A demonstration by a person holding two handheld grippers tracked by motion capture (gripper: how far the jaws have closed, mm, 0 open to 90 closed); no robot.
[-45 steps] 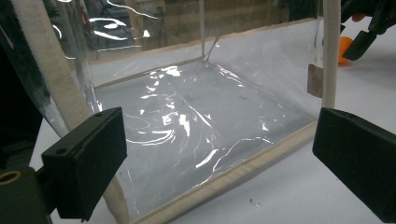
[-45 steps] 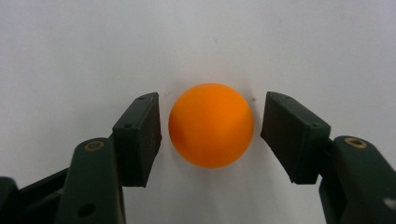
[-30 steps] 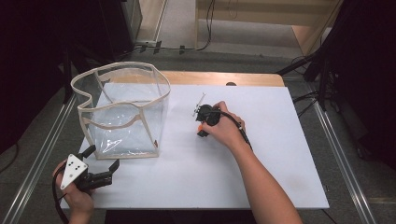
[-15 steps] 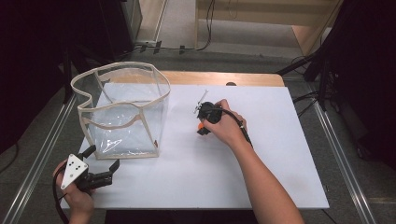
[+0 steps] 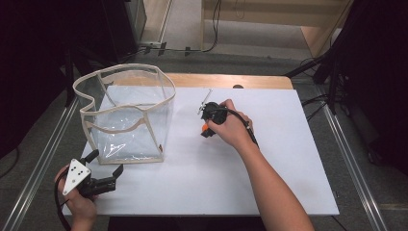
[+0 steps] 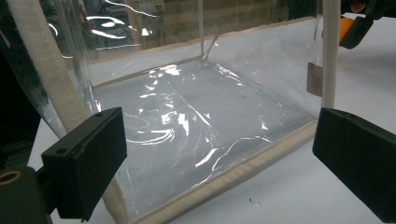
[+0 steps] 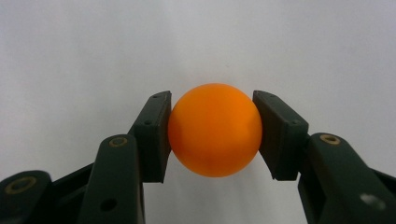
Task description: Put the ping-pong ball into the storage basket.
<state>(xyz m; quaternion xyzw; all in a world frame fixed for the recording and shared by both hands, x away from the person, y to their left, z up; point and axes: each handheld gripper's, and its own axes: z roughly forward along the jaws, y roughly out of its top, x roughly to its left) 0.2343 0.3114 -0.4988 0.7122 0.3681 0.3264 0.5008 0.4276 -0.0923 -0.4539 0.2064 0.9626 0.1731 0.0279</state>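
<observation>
Orange ball is clamped and nothing has shifted across the last second's frames: both hands sit where they were.

High view: right claw [image 5: 206, 126] is down at mid-surface, the person's right hand wrapped over it, a sliver of the small smooth orange plastic ball [image 5: 204, 128] showing at its tip against the white surface [image 5: 288, 159]. A thin metal rod sticks up from the claw body. Clear soft-plastic bin with beige fabric trim [image 5: 126, 115] stands open-topped at the left, well apart from the ball. Left claw [image 5: 107, 168] rests near the front left corner, pointed at the bin's near wall, touching nothing.

Left gripper view: jaws stand wide apart, released, nothing between them. Bin's front lower trim [image 6: 224, 179] lies just ahead; bin floor is bare, no ball inside. An orange-and-black piece shows at top right past the bin's vertical trim, probably the other claw's end.

Right gripper view: both pads press the ball [image 7: 215, 129] at its equator, square and centred, so the claw is clenched on it. Ball is at or just above the surface; can't tell which, no clear shadow gap.

Read: grasp is done, lift not started. Likely next is carry left and up over the bin rim, then release. Rim is floppy, so clear it with margin. Smooth round ball could squirt out if the pinch goes off-centre.
</observation>
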